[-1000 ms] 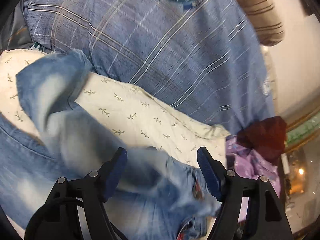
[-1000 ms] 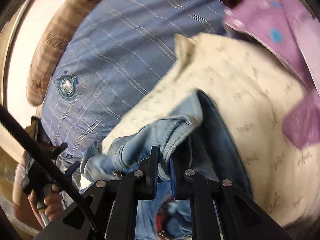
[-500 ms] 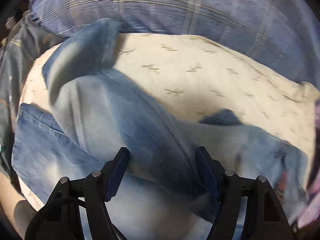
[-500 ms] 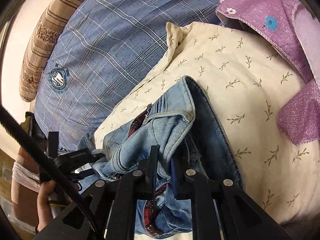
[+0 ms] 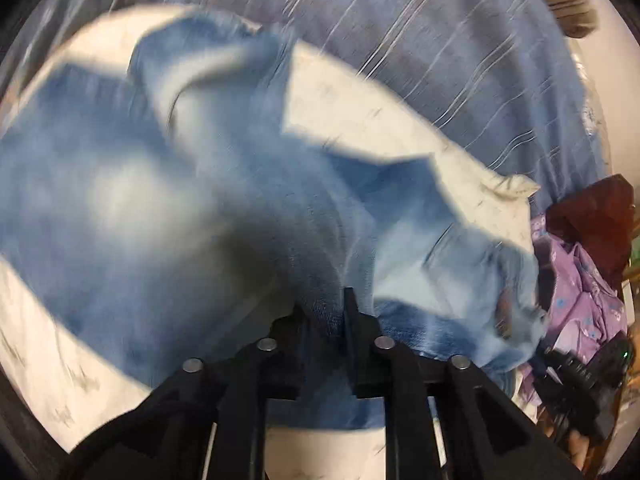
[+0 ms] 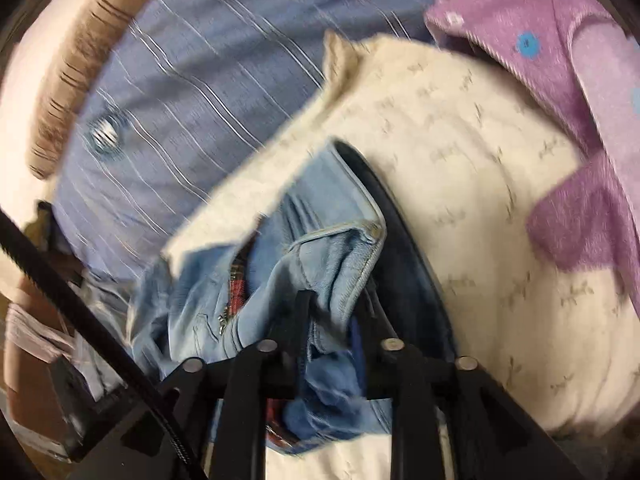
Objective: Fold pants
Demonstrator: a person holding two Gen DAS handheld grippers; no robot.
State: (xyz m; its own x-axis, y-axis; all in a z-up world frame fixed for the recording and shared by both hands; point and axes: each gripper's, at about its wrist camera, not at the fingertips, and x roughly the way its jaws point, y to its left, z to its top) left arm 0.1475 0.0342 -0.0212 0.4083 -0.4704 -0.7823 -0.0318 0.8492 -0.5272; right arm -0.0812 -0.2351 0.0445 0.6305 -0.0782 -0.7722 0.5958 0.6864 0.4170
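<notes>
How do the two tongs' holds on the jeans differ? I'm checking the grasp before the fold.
The left tongs pinch a plain, darker stretch of the jeans; the right tongs pinch the paler waistband end, beside the zipper and button. Denim fans out wide ahead of the left tongs, but bunches up at the right tongs. Both are shut on the jeans, over the cream leaf-print pillow.

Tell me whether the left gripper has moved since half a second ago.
Yes. The left gripper has closed on the jeans and swung right: the blue plaid cover's far edge and the maroon cloth are in view again.
</notes>
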